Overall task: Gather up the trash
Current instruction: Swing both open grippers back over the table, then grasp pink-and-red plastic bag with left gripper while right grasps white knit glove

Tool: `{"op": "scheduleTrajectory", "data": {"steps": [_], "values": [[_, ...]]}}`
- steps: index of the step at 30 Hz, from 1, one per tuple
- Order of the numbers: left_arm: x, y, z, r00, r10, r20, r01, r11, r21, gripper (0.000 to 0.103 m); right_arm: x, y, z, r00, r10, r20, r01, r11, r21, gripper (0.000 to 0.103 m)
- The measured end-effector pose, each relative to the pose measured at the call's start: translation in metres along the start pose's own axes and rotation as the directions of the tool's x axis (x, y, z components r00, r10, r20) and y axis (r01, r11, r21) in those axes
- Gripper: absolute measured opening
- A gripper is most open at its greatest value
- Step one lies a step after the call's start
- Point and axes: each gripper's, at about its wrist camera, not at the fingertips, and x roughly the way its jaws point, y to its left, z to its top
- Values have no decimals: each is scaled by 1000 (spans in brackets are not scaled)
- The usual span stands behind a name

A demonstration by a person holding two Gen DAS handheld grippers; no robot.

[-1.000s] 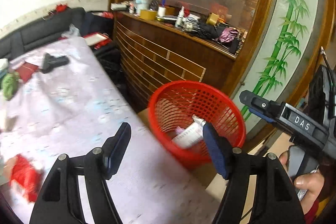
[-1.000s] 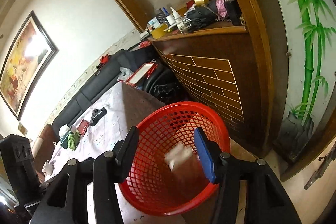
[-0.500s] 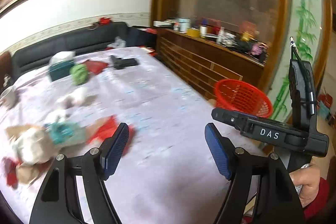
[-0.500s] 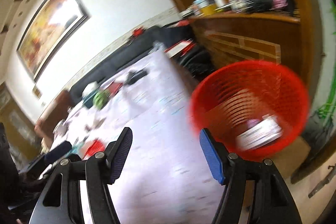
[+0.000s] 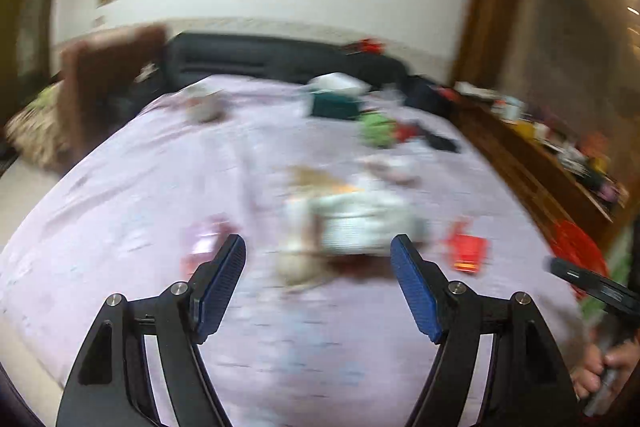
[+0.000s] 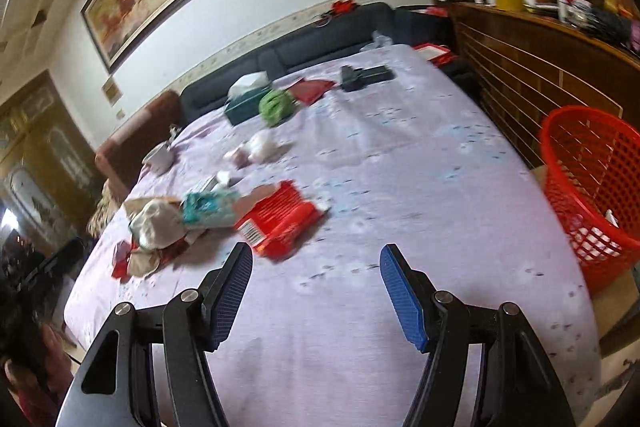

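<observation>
Red and crumpled, most of the trash sits in one messy heap on the pale purple tablecloth (image 6: pixel 400 163): a flat red wrapper (image 6: pixel 280 223), a teal packet (image 6: pixel 208 207) and a whitish wad of paper (image 6: pixel 156 223) all bunched up touching each other. The left wrist view is super blurry, but that same pile shows as a pale lump (image 5: pixel 352 223) just ahead of the left gripper (image 5: pixel 318 255), with a small red packet (image 5: pixel 468 251) off to its right.

Both tongs are spread apart with nothing between the blue pads. The right gripper (image 6: pixel 316 263) hangs over bare cloth, with the red wrapper just beyond its left finger.

Over at the table's right edge there's a red mesh basket (image 6: pixel 588 163) with some white stuff in the bottom, well apart from the heap. Farther back on the table: a green ball-ish thing (image 6: pixel 276 107), a teal tissue box (image 6: pixel 246 99) and a dark gadget (image 6: pixel 366 75). Behind that, a black sofa (image 6: pixel 320 39).
</observation>
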Motion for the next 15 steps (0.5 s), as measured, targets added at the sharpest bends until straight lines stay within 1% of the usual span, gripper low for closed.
{"op": "scheduleTrajectory", "data": {"steps": [2,6,9,11,12,13,14,15], "values": [[13,26,1,999,42,-32,-43,998,-49,74,5,12,-1,1000,14,-13,-14,1000,-22,71],[48,62,3,992,84,-99,-94,990,-105,74,17,37,0,999,38,-39,-41,996,-76,71],[74,76,3,985,85,-149,-107,983,-147,74,31,59,0,995,70,-71,-78,990,-120,71],[88,84,1,980,67,-189,-99,981,-166,74,40,72,0,991,93,-97,-106,985,-136,71],[93,85,1,979,54,-198,-90,980,-175,71,44,79,0,989,101,-106,-116,983,-145,71],[100,86,1,976,50,-212,-89,980,-180,66,48,85,0,988,105,-112,-121,981,-153,71],[105,86,0,971,56,-231,-99,979,-178,51,51,90,0,987,110,-116,-128,979,-159,71],[111,86,-2,967,55,-248,-101,979,-175,45,55,96,2,985,121,-120,-139,977,-163,71]]}}
